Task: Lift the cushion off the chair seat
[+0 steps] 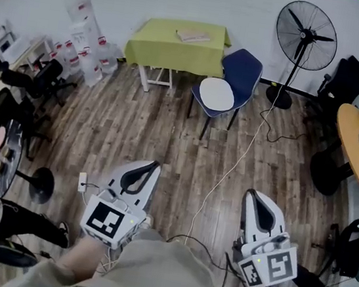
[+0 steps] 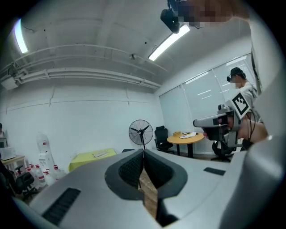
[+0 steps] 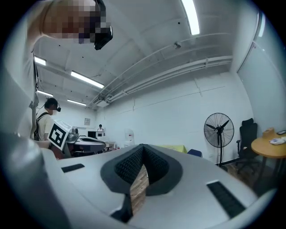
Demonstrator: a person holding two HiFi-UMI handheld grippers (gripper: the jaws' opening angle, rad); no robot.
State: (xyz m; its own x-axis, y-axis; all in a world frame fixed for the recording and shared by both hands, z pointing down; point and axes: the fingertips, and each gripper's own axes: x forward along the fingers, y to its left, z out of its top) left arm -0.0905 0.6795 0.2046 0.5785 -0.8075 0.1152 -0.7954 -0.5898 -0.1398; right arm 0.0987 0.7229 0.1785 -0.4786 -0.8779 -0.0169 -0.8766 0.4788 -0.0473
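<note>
A white round cushion (image 1: 217, 94) lies on the seat of a blue chair (image 1: 240, 74) far across the wooden floor, beside the green-covered table. My left gripper (image 1: 154, 164) is held near my body at lower left, jaws shut and empty. At lower right my right gripper (image 1: 250, 194) is likewise shut with nothing in it. Both are far from the chair. In the left gripper view the gripper (image 2: 143, 151) points level at the room; the right gripper (image 3: 143, 145) shows the same shut tips. A sliver of the blue chair (image 3: 195, 153) peeks over the right jaw.
A green-covered table (image 1: 177, 44) stands behind the chair, a floor fan (image 1: 305, 36) to its right with a white cable (image 1: 239, 160) trailing over the floor. A round orange table (image 1: 358, 146) and a black office chair (image 1: 342, 83) stand at right. Water bottles (image 1: 84, 40) and desks line the left.
</note>
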